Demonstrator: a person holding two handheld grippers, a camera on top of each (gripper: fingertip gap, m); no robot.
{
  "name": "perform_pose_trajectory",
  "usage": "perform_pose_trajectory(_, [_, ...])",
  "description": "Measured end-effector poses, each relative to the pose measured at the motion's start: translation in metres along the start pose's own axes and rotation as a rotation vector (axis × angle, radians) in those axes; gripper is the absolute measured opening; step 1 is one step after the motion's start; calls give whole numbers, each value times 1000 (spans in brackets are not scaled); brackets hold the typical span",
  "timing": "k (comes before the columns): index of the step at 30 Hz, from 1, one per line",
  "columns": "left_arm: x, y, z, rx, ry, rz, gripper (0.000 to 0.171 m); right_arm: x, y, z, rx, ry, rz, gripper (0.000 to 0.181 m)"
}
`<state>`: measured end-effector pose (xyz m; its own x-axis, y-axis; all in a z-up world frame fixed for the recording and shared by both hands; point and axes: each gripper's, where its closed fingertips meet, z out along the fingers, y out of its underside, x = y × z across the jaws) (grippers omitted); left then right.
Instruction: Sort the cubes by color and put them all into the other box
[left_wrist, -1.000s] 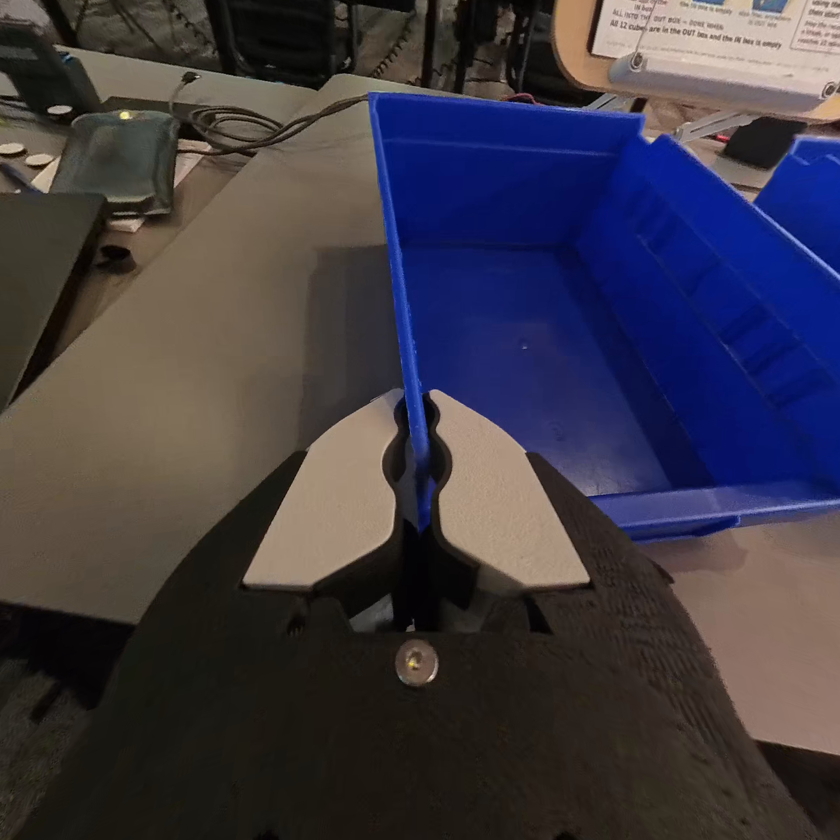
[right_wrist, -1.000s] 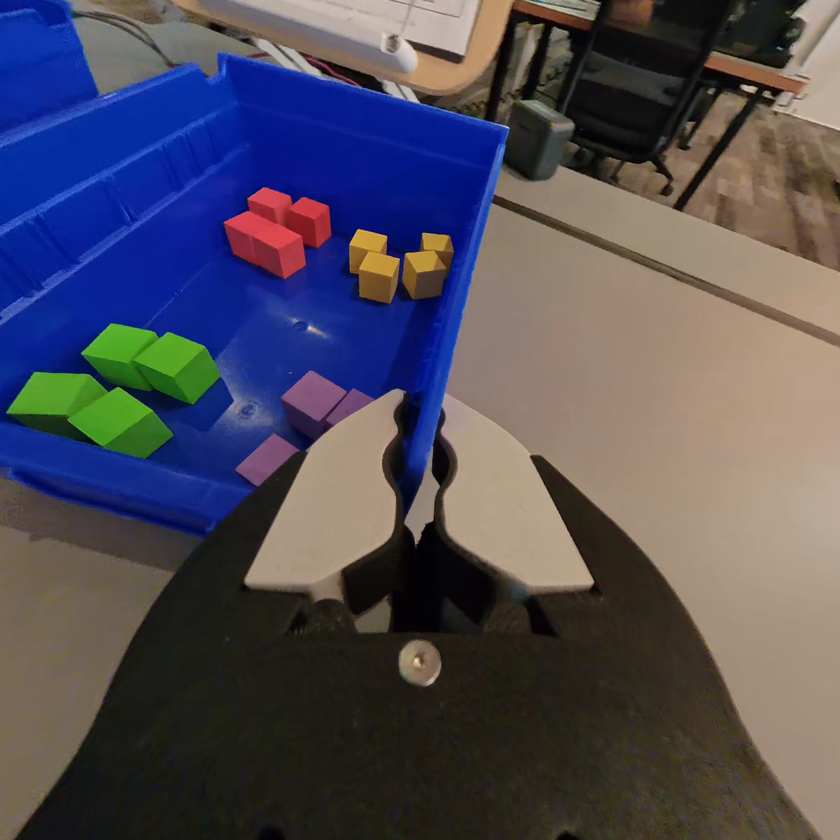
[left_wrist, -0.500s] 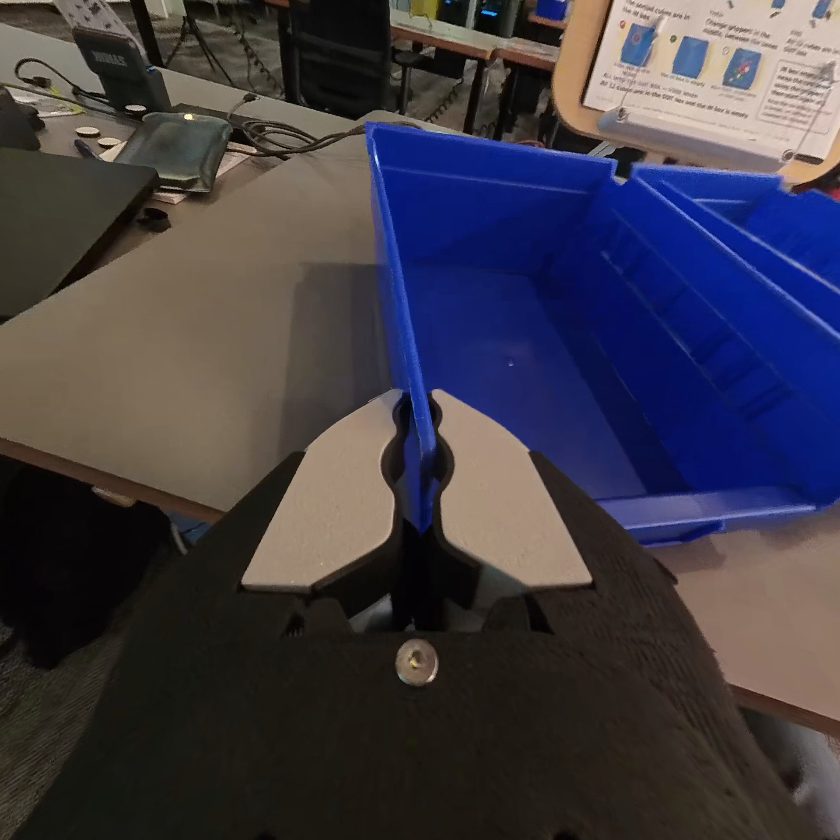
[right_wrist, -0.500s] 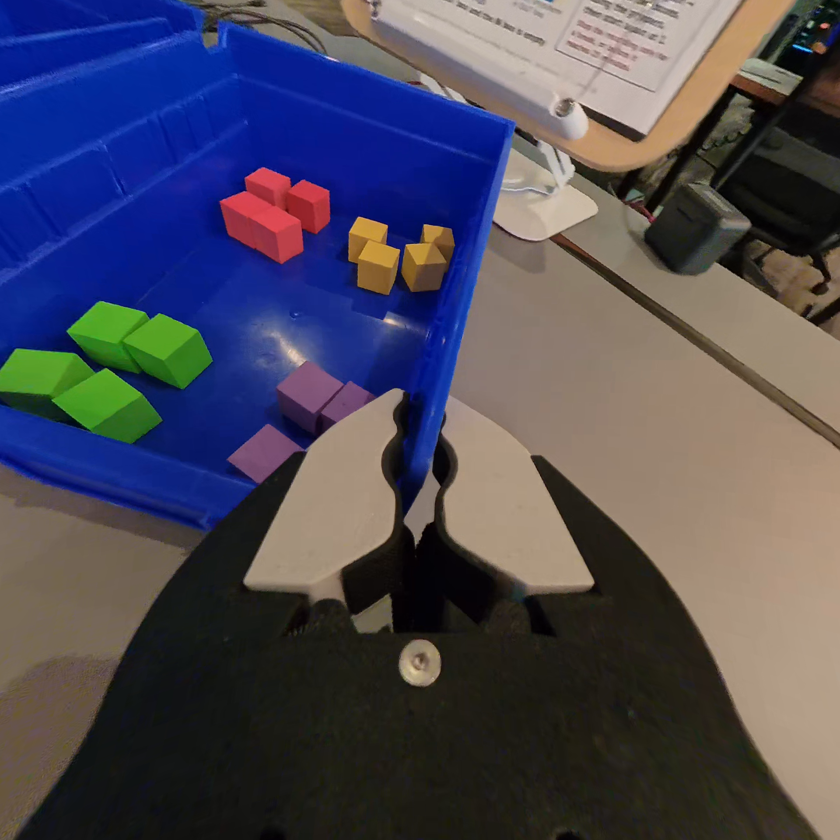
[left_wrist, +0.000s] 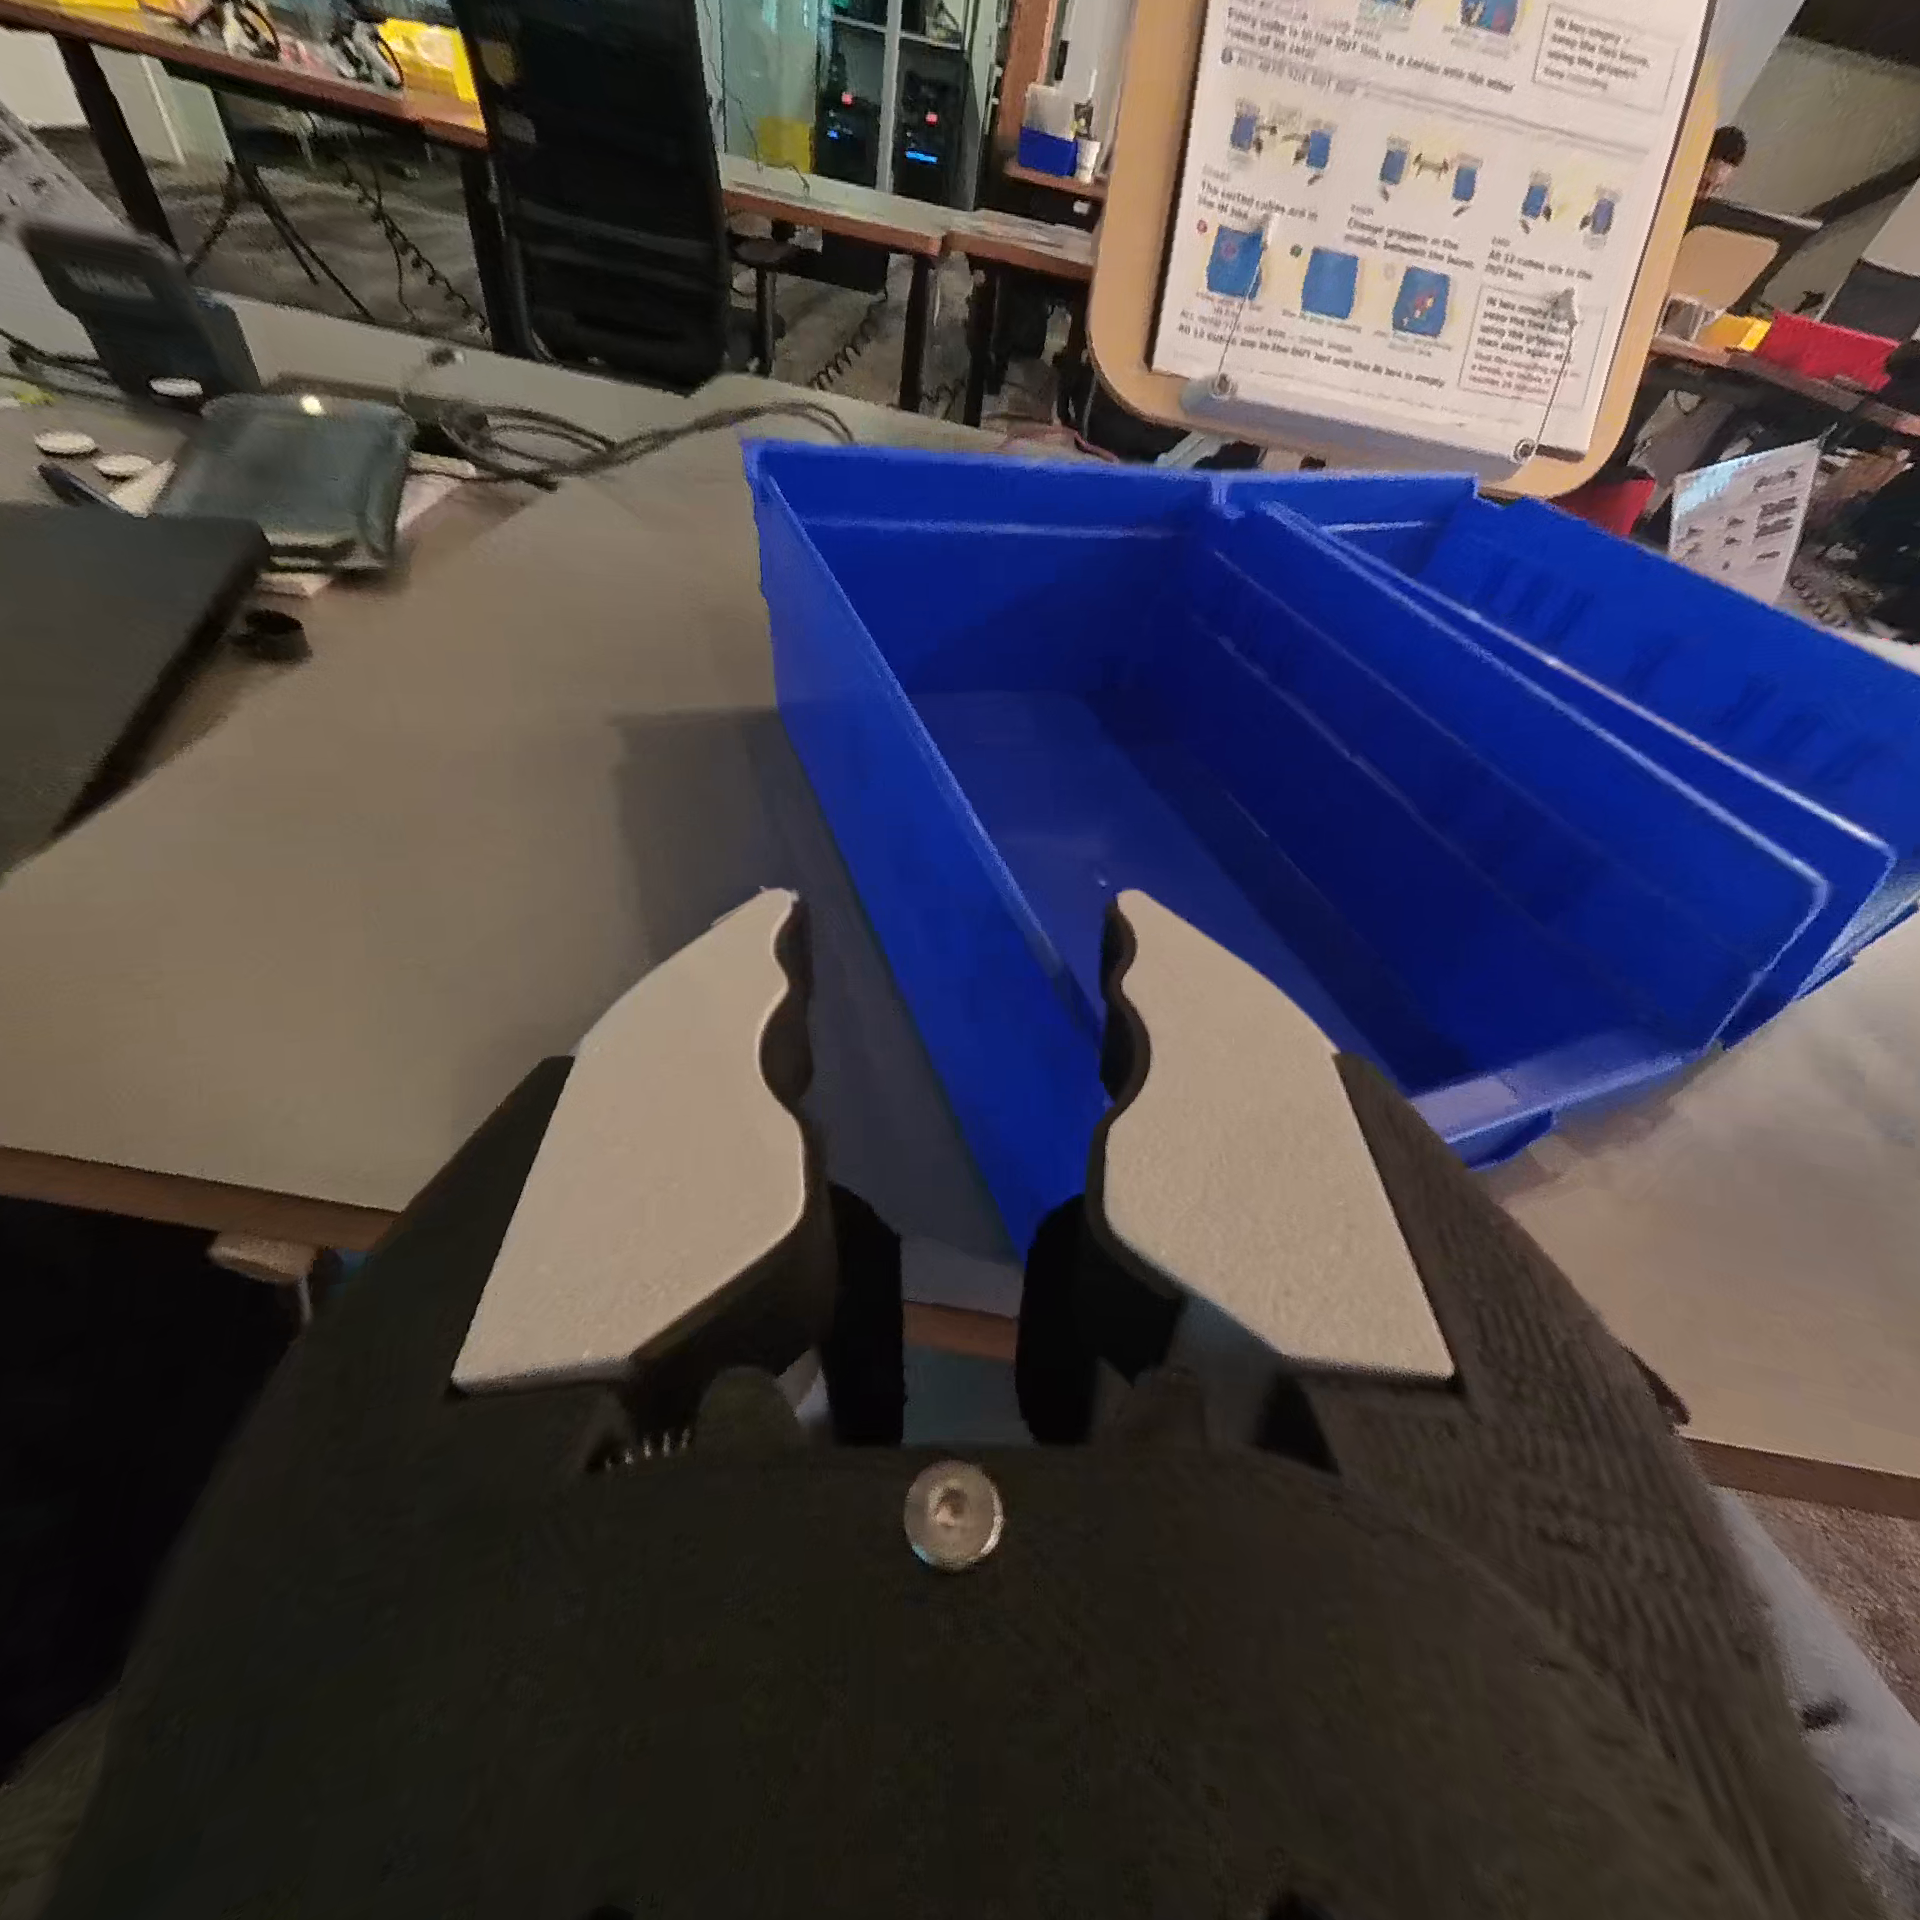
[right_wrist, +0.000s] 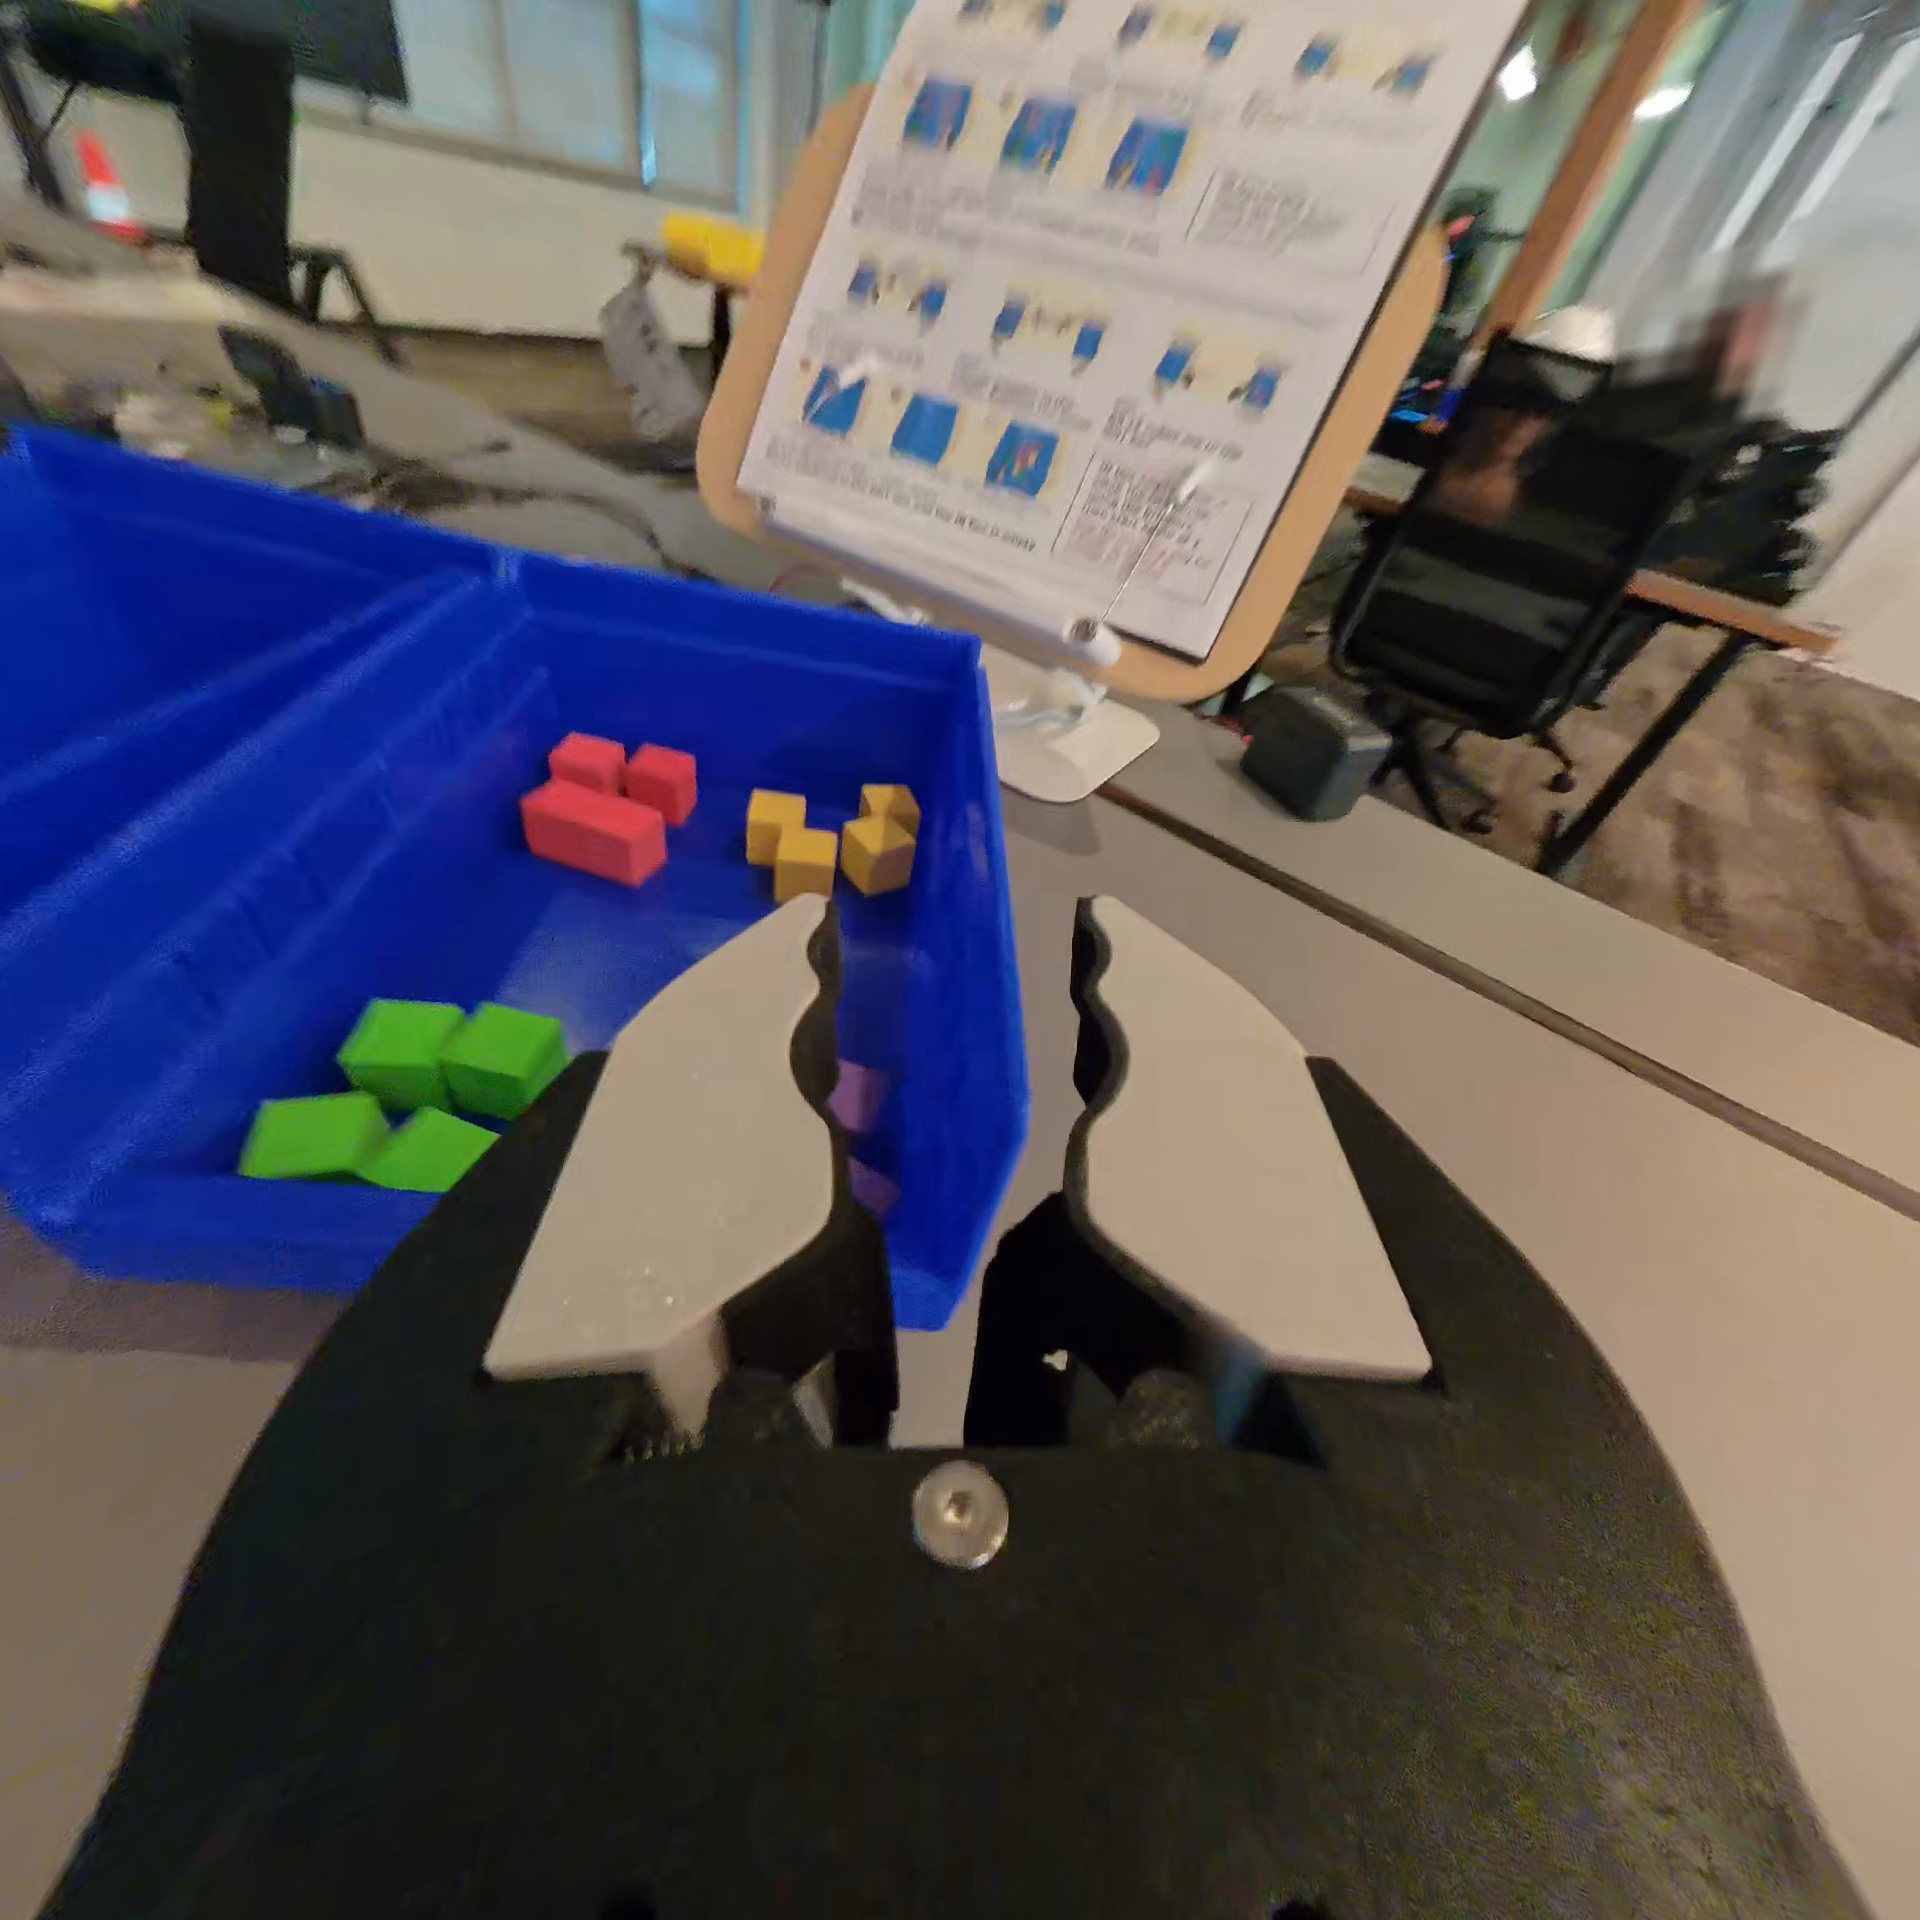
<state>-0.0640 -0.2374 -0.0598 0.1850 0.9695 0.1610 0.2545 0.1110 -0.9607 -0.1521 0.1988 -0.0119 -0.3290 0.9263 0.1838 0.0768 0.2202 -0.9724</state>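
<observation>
My left gripper (left_wrist: 951, 904) is open, its jaws astride the near left wall of an empty blue bin (left_wrist: 1195, 790) without gripping it. A second blue bin (left_wrist: 1662, 644) stands against the empty bin's far side. My right gripper (right_wrist: 954, 904) is open, its jaws astride the right wall of the blue bin (right_wrist: 727, 644) that holds the cubes. Inside lie red cubes (right_wrist: 603, 810), yellow cubes (right_wrist: 831, 831), green cubes (right_wrist: 416, 1081) and purple cubes (right_wrist: 857, 1091), the purple ones partly hidden behind my left finger. The empty bin (right_wrist: 156, 582) shows at the left.
An instruction board on a white stand (right_wrist: 1091, 343) stands behind the bins; it also shows in the left wrist view (left_wrist: 1403, 208). A black laptop (left_wrist: 94, 623), a dark pouch (left_wrist: 301, 478) and cables lie at the left. The table's front edge (left_wrist: 208, 1195) is close. An office chair (right_wrist: 1507, 582) stands beyond.
Both grippers were shut on the bin walls and are now open, having let go. Both views have tilted up and drawn back a little. The bins now sit side by side.
</observation>
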Motion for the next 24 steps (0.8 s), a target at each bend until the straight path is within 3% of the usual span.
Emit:
perform_pose_trajectory(3, [-5, -30, -7, 41, 23, 76, 55, -46, -23, -34, 69, 73, 21, 36])
perform_pose_trajectory(5, [-7, -53, -6, 56, 55, 129, 55, -95, -28, -49, 74, 41, 13, 31])
perform_pose_trajectory(8, [-7, -78, 9, 32, 129, 176, 55, -168, -19, -51, 20, -73, 18, 24])
perform_pose_trajectory(10, [-7, -83, 23, -2, 170, 218, 52, -200, -5, -42, -36, -116, 23, 24])
perform_pose_trajectory(15, [-13, -79, 64, -77, 233, 251, 50, -229, 29, -9, -171, -172, 121, 25])
perform_pose_trajectory(18, [-30, -79, 88, -88, 195, 254, 50, -233, 30, 1, -176, -192, 171, 24])
perform_pose_trajectory(22, [-32, -56, 107, -175, 238, 129, 51, -237, 28, 10, -181, -195, 151, 19])
perform_pose_trajectory(24, [-29, -51, 112, -171, 233, 133, 51, -241, 29, 13, -191, -215, 138, 7])
